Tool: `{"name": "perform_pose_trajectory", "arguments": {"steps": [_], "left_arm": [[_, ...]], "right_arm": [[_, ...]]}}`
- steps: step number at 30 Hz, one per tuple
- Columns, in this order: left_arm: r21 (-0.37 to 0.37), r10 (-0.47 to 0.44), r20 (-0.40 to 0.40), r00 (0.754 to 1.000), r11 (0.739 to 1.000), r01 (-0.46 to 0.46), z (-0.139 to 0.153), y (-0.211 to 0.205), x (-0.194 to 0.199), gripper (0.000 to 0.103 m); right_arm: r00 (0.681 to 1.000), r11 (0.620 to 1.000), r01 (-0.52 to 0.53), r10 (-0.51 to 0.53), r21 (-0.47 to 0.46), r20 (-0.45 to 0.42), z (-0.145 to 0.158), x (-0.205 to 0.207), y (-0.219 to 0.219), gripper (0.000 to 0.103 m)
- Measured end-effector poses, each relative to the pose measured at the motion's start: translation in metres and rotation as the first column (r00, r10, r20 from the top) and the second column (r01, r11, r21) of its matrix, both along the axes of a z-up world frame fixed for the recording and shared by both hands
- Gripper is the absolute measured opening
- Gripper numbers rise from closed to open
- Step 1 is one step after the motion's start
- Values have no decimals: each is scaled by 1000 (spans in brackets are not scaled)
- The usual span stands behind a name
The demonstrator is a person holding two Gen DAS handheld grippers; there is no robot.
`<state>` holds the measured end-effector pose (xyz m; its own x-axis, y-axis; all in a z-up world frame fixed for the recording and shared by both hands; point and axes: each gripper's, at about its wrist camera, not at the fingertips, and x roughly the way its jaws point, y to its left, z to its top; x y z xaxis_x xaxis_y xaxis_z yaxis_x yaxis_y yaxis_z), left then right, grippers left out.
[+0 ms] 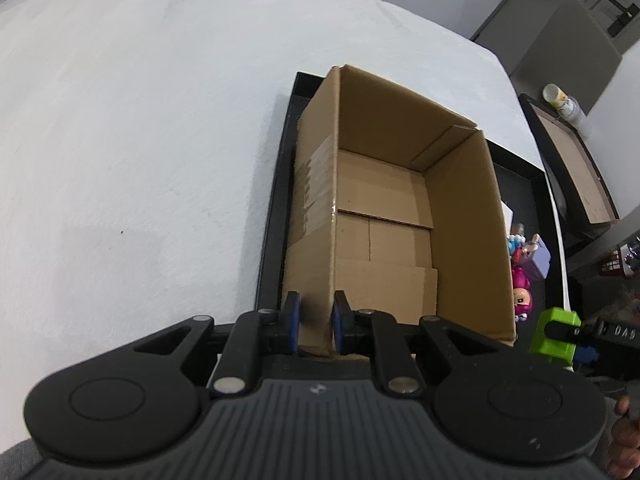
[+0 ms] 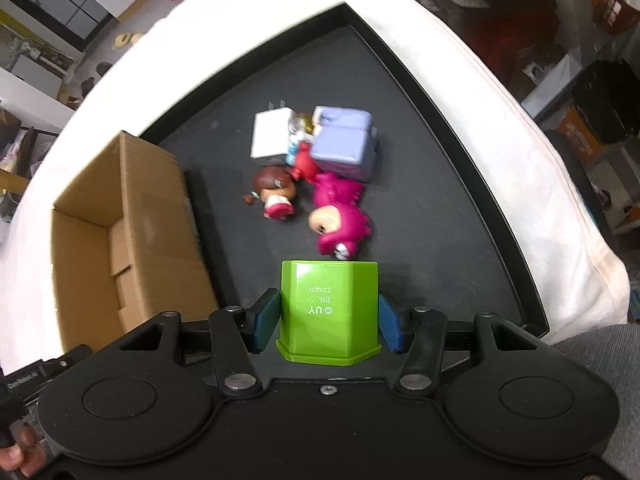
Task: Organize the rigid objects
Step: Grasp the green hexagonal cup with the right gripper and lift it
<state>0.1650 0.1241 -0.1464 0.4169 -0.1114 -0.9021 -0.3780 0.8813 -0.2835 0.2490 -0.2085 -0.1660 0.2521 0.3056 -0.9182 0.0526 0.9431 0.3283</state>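
An open cardboard box [image 1: 384, 216] stands empty in a black tray [image 1: 276, 184]. My left gripper [image 1: 315, 324] is shut on the box's near left wall, one blue pad on each side of the cardboard. In the right wrist view my right gripper [image 2: 327, 320] is shut on a green hexagonal block [image 2: 329, 312], its base toward the camera, held above the tray floor [image 2: 420, 216]. Past the block lie a magenta figure [image 2: 340, 220], a brown-haired figure [image 2: 276, 192], a lilac block [image 2: 344, 144] and a white cube [image 2: 270, 138]. The box [image 2: 120, 232] stands to their left.
The tray sits on a white cloth-covered table [image 1: 140, 140]. A second dark tray with a brown lining [image 1: 576, 172] and a small jar [image 1: 560, 100] lie past the table's right edge. Room clutter surrounds the table. A hand [image 2: 16, 452] shows at the lower left.
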Motion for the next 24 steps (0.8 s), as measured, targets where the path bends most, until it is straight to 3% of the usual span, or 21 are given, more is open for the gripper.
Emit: {"name": "perform_pose_trajectory", "arguments": {"steps": [12, 24], "left_arm": [[-4, -111, 7, 994, 994, 111, 5, -11, -8, 15], [-100, -139, -39, 989, 986, 135, -5, -9, -4, 15]], "right_arm": [[993, 998, -34, 28, 47, 114, 46, -2, 17, 52], [977, 993, -105, 93, 50, 193, 77, 1, 51, 52]]}}
